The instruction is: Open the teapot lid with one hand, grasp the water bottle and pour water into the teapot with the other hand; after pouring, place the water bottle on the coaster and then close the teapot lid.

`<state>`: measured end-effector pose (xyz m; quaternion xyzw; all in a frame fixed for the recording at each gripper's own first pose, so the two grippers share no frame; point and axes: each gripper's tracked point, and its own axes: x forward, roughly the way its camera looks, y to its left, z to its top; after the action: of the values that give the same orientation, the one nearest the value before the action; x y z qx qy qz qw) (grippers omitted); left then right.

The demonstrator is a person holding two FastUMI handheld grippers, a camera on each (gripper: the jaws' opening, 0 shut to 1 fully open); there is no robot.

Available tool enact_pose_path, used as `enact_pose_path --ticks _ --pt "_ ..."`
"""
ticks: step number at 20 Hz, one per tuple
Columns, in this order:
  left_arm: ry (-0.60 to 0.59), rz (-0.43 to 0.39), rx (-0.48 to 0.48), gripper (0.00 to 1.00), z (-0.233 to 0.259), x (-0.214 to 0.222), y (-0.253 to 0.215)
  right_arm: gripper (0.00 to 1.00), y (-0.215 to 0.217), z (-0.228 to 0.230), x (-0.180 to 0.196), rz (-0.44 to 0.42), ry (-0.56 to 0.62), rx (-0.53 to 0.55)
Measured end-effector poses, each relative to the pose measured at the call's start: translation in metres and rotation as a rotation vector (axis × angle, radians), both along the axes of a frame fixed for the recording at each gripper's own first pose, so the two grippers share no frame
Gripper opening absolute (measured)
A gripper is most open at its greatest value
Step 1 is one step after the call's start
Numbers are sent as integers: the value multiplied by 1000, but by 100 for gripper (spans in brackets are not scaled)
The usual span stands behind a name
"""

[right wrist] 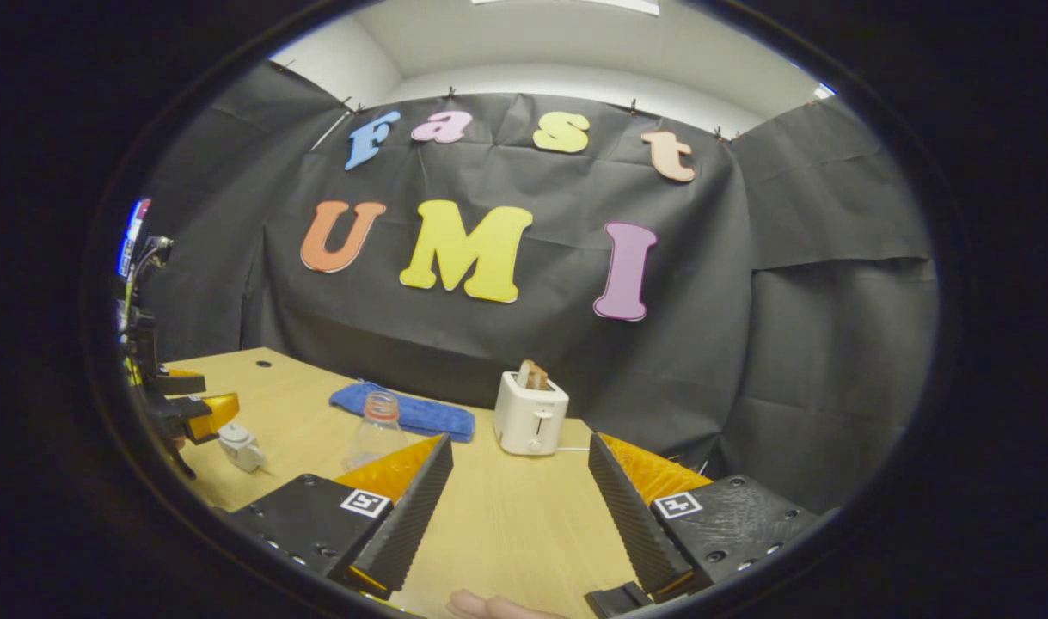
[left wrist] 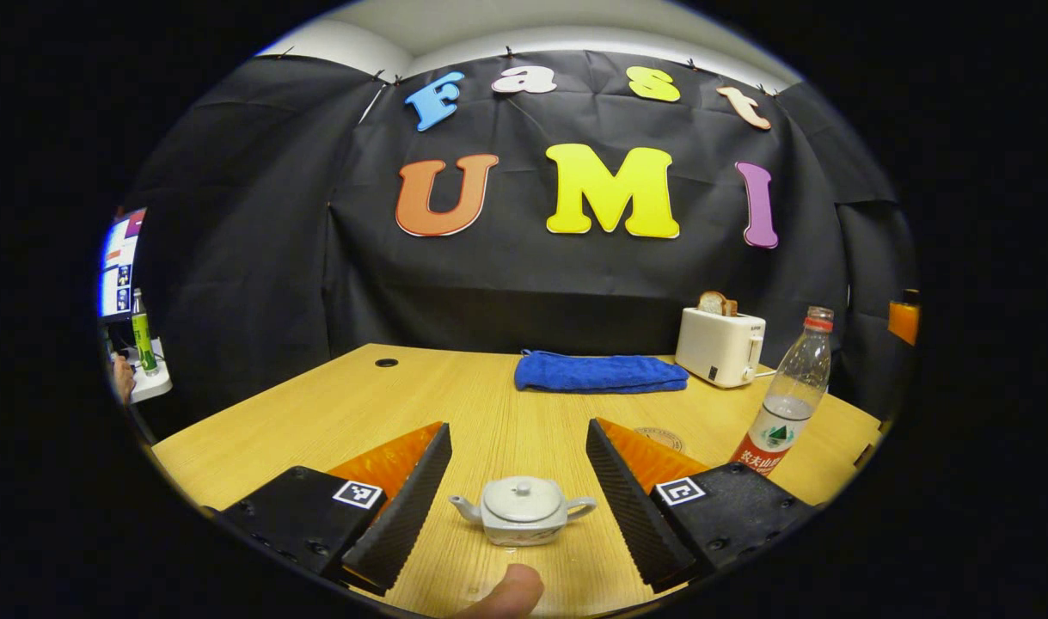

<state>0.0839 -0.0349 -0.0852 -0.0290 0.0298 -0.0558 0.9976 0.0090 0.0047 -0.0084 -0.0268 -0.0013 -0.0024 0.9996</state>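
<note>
Left gripper [left wrist: 519, 499] jaws wide apart around lidded teapot [left wrist: 522, 511], untouched, water bottle [left wrist: 786, 404] upright — right gripper [right wrist: 519, 507] spread, empty

Your left gripper [left wrist: 519, 499] has ridged wedge fingers on black, screwed blocks. Each block carries a square black-and-white marker [left wrist: 358, 493]. Your right gripper [right wrist: 519, 507] looks the same.

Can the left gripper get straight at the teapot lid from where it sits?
Probably yes. In the left gripper view the left gripper is open, the teapot stands centred between its fingers with the lid on, and bare table lies around it. The water bottle stands off to the side.
</note>
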Motion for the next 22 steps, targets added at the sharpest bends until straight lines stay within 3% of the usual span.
enact_pose_path --ticks 5,11,12,14,16,18,22 --pt "27 -17 -9 97 -16 9 -6 98 6 -2 1 13 5 -5" --pt "47 -35 4 74 -27 17 -11 98 12 -7 3 26 23 -9" --pt "58 -47 9 63 -32 19 -13 98 12 -8 3 26 24 -11" --pt "62 -42 17 54 -35 20 -12 97 14 -9 3 27 26 -16" --pt "59 -39 16 53 -35 24 -11 98 16 -9 4 31 26 -18" --pt "56 -33 10 37 -36 27 -9 98 17 -10 3 33 29 -20" --pt "39 -30 26 27 -36 31 -6 95 28 -15 4 52 38 -29"
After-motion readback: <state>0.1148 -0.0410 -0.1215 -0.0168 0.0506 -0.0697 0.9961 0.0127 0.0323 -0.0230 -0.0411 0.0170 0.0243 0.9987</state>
